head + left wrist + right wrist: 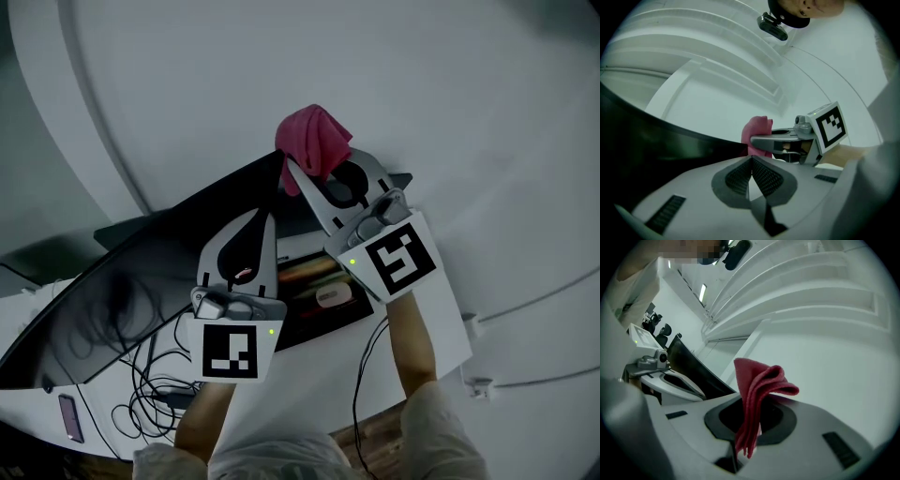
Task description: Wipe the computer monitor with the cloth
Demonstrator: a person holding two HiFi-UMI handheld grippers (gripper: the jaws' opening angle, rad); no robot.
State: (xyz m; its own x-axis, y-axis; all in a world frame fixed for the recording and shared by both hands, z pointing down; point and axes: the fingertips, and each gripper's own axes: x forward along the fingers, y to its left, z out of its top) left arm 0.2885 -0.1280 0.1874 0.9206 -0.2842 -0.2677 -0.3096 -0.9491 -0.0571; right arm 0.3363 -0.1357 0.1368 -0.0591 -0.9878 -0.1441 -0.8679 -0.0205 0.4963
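- The curved white wall fills the background of the head view, and the frame cuts it off on every side.
- The computer monitor is a dark slab running from lower left to its upper corner near the cloth. Its lower left end runs out of frame. It is dim, so I cannot tell which face is showing.
- The white bench lies below the monitor, largely covered by both forearms and the tongs.
- The left tongs are pressed together at the tips with nothing between them. They lie over the monitor in the head view, but whether they touch it cannot be told.
- The right tongs are clamped on the cloth, and its folds hide their tips.
- The pink cloth sticks up out of the right tongs in a bunched fold, just past the monitor's upper corner. No view shows whether it touches the monitor.
- Dark cables tangle on the bench by the left forearm.
- A small dark device lies at the bench's lower left, too dim to identify.
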